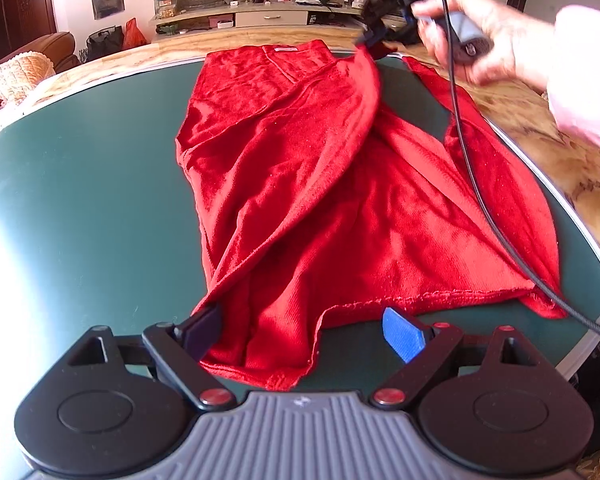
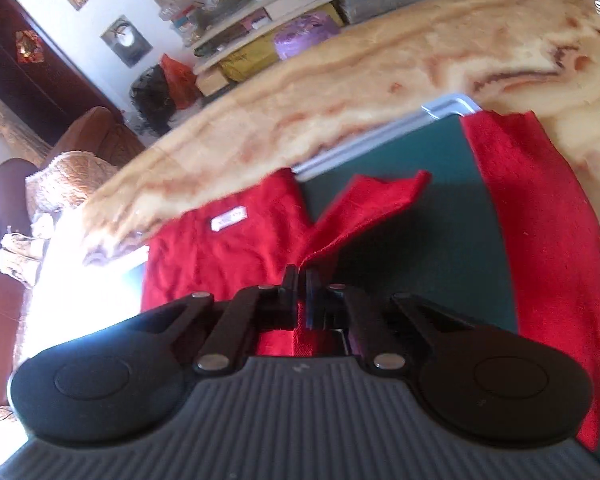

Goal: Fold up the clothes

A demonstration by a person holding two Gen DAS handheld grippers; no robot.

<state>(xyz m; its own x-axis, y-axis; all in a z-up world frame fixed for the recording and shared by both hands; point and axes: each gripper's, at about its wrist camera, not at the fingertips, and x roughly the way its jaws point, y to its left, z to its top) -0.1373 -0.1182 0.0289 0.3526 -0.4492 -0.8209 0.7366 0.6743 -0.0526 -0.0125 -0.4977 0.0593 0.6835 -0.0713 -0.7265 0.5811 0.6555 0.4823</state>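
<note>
A red garment (image 1: 312, 184) lies spread on the dark green board (image 1: 80, 184), its collar with a white label (image 2: 229, 221) at the far end. My left gripper (image 1: 300, 332) is open at the near hem, with the cloth's bottom edge lying between its black and blue fingers. My right gripper (image 2: 302, 280) is shut on a lifted fold of the red garment (image 2: 340, 224) near the collar. In the left wrist view the right gripper (image 1: 370, 38) is held by a hand (image 1: 488, 36) at the far right, pulling a flap of cloth up.
The board rests on a marbled beige table (image 2: 340, 80). A black cable (image 1: 472, 184) hangs from the right gripper across the garment's right side. A sofa (image 1: 16, 68) stands at far left. Cluttered shelves (image 1: 260, 8) line the back wall.
</note>
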